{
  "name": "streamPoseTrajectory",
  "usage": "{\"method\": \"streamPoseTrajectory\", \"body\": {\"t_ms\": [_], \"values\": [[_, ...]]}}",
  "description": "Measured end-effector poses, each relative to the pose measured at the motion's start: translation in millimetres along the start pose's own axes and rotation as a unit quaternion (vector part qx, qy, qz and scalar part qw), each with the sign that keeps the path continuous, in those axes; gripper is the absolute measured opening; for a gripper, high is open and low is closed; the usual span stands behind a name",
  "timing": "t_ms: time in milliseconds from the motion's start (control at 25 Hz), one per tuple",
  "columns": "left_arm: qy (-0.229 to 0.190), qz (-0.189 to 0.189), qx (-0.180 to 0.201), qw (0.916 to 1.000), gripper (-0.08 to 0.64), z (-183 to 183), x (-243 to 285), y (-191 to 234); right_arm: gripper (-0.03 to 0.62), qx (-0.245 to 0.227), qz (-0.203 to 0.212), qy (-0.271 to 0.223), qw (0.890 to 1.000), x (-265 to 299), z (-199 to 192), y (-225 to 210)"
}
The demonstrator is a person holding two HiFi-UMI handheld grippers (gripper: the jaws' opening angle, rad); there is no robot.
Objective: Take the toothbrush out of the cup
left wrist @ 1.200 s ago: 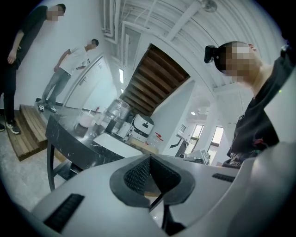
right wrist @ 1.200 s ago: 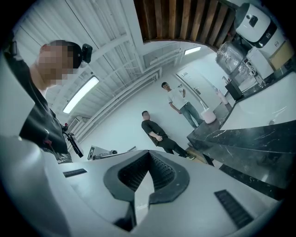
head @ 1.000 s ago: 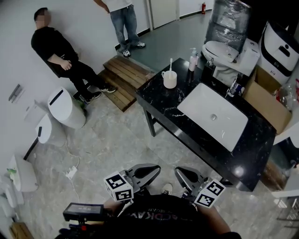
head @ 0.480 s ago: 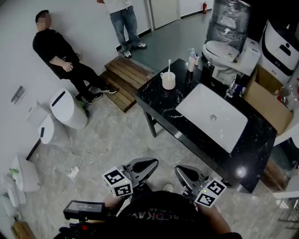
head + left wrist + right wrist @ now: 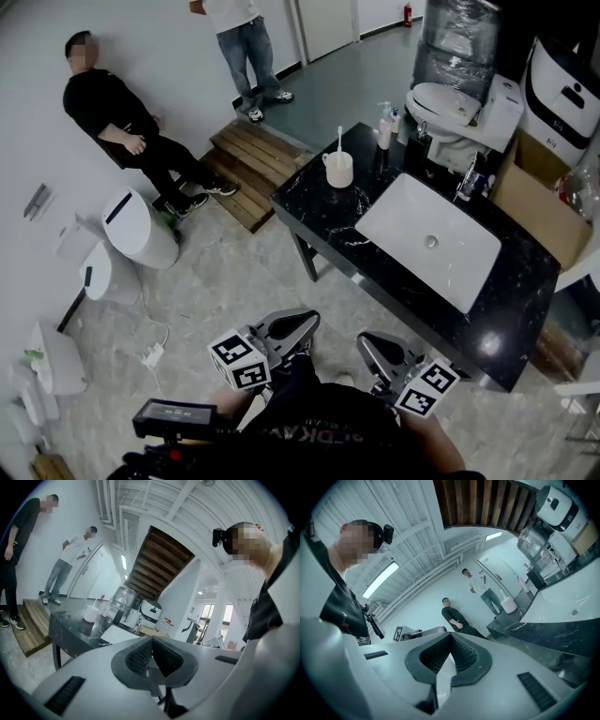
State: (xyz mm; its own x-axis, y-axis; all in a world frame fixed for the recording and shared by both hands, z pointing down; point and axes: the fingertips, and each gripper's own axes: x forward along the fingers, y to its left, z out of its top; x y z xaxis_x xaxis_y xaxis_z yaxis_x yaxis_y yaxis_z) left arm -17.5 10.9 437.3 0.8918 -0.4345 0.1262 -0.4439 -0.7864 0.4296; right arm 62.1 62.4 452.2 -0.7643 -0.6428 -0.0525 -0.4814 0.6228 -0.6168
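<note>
The left claw [image 5: 298, 326] is pressed together with nothing between its ribbed pads [image 5: 140, 656] – its own view shows the tips meeting. The right claw [image 5: 370, 345] is likewise closed and empty, its pads [image 5: 461, 653] touching at the tip. Both are held low, close to the person's body and just beside each other, over the floor in front of the black marble counter [image 5: 319, 211]. The white cup [image 5: 338, 170] stands near the counter's far left corner, well apart from both claws, and the toothbrush [image 5: 339, 139] stands upright in it. Just beyond it is a pump bottle [image 5: 383, 129] – a white basin [image 5: 412, 202] is set into the counter to the cup's right.
</note>
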Motion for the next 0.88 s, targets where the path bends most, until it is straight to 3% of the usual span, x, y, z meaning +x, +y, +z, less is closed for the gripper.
{"method": "streamPoseTrajectory", "body": {"t_ms": [880], "values": [[0.005,-0.021,0.029,0.9994,0.008,76.5,63.6,143.9,0.009,-0.008,-0.099,-0.08,0.992,53.3,61.0,-61.5]]}}
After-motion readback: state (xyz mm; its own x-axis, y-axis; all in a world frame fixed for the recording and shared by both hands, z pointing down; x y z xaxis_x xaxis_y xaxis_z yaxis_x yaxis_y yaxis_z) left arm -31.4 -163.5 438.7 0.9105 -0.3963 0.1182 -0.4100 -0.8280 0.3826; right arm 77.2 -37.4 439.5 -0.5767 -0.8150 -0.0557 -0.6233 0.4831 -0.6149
